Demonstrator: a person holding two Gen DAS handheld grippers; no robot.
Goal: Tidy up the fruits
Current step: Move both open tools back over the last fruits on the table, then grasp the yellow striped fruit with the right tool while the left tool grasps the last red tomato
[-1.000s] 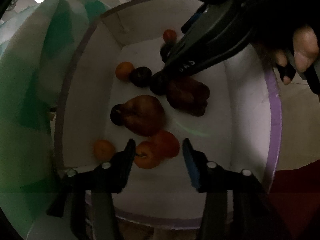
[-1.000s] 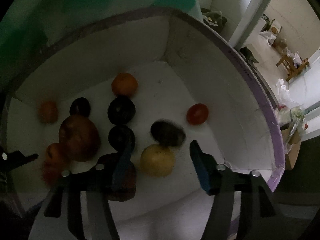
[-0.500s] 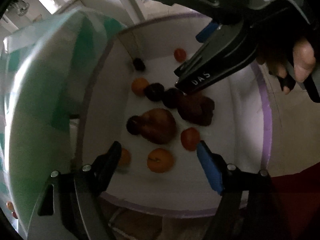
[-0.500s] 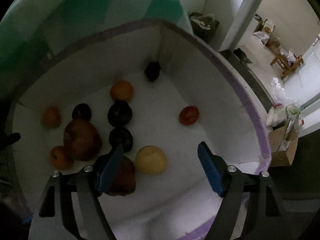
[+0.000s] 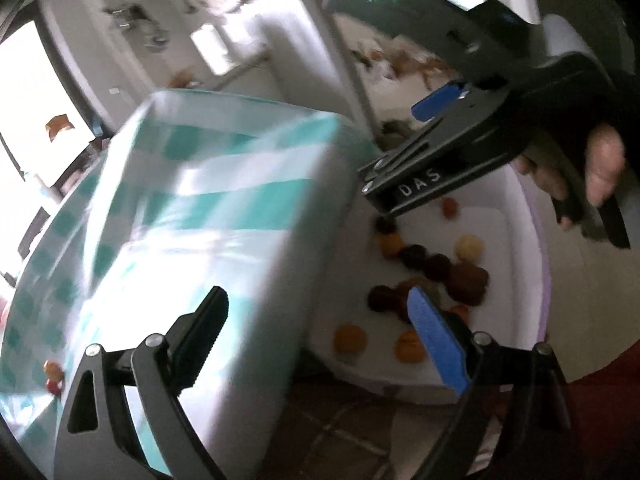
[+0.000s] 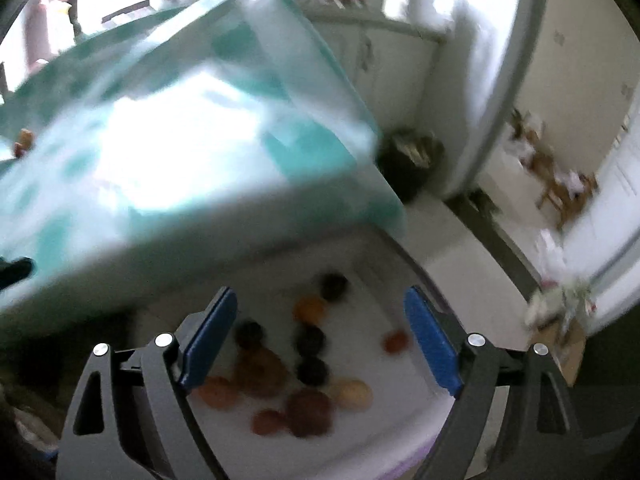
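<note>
Both wrist views have pulled back from the fruit since the earlier frames, and both pairs of tongs have just been opening, with nothing between their pads.

Left wrist view: the left tongs [image 5: 316,340] stand wide and released over the edge of the teal-and-white checked desk [image 5: 192,216]. The white, purple-rimmed box [image 5: 536,264] of mixed round fruits [image 5: 436,272] lies toward two o'clock. The right tongs [image 5: 404,156] hang over its far side.

Right wrist view: the right tongs stand wide and empty, framing the fruits on the box floor toward twelve o'clock, so this hand looks better lined up.
</note>
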